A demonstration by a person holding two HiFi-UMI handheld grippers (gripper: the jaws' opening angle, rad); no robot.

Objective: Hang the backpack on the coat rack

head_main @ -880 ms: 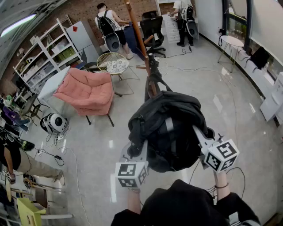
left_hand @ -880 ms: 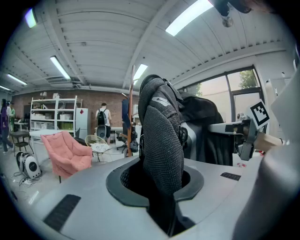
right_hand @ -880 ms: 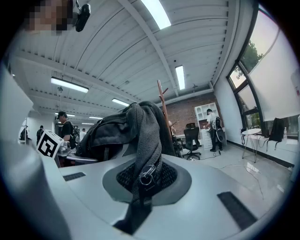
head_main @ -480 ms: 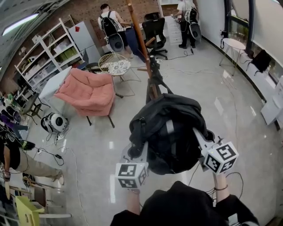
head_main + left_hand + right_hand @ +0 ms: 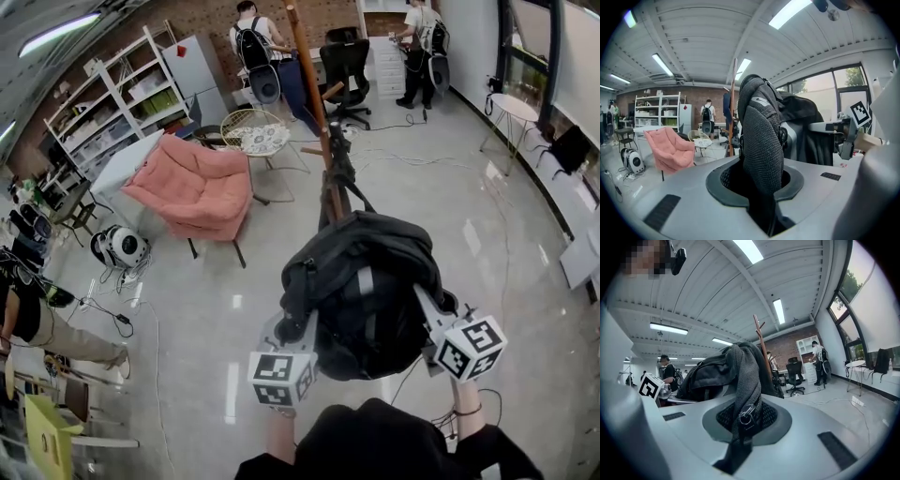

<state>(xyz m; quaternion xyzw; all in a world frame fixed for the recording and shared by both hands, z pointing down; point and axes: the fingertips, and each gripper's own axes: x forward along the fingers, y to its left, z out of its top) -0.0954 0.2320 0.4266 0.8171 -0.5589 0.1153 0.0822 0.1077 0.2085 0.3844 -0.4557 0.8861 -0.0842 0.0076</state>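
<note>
Closest to me, the left gripper (image 5: 287,330) has its jaws clenched on a padded mesh shoulder strap (image 5: 761,140) that rises upright out of the gap between them. The right gripper (image 5: 428,306) has its jaws clamped on a second strap (image 5: 743,376), where a small metal ring (image 5: 746,417) sits right at the grip. Between the two grippers I am holding the black backpack (image 5: 366,291) up in the air above the grey floor (image 5: 187,309), and its bulk bulges toward the space ahead of me. Just beyond it stands the wooden coat rack (image 5: 314,84); the pole rises behind the pack's top edge and the pack hides its foot. It is not on the rack. Further off to the left a pink armchair (image 5: 192,187) sits on the floor. Behind that are a round wire table (image 5: 255,136) and white shelving (image 5: 103,103). People stand near the far brick wall.
</note>
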